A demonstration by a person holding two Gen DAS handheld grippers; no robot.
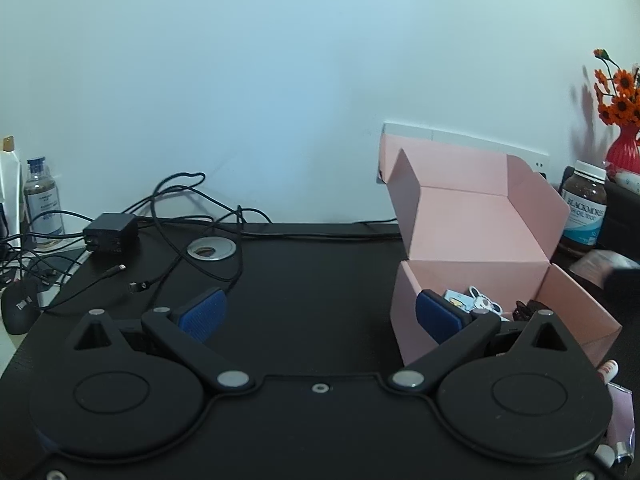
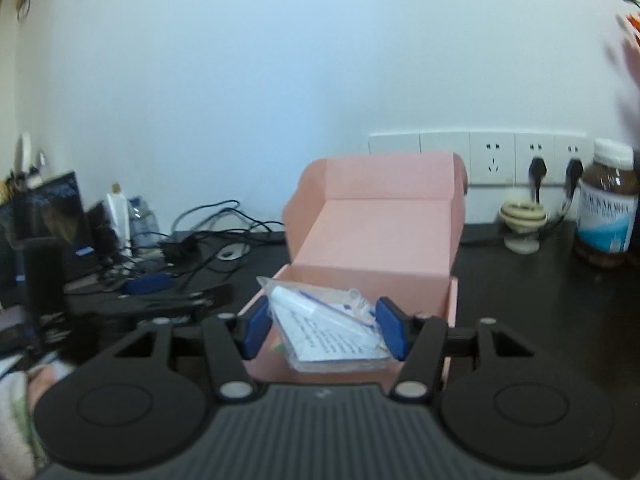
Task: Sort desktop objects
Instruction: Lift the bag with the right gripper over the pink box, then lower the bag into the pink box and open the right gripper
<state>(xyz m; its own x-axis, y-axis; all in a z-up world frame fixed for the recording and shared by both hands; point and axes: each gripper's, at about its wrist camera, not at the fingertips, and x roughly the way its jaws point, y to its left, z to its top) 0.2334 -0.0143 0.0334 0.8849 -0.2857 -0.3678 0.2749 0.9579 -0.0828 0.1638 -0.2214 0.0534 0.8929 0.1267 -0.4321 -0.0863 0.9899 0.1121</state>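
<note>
While pinched between right gripper pads over open pink cardboard box, clear crinkly plastic packet judged light, slippery; best held mid-body. Left gripper spread, empty.

We note both wrist views low over the tabletop facing the wall, left view beside the pink box, right view close above it, sharing box and supplement bottle.

One pink box, two supplement bottles, one vase.
</note>
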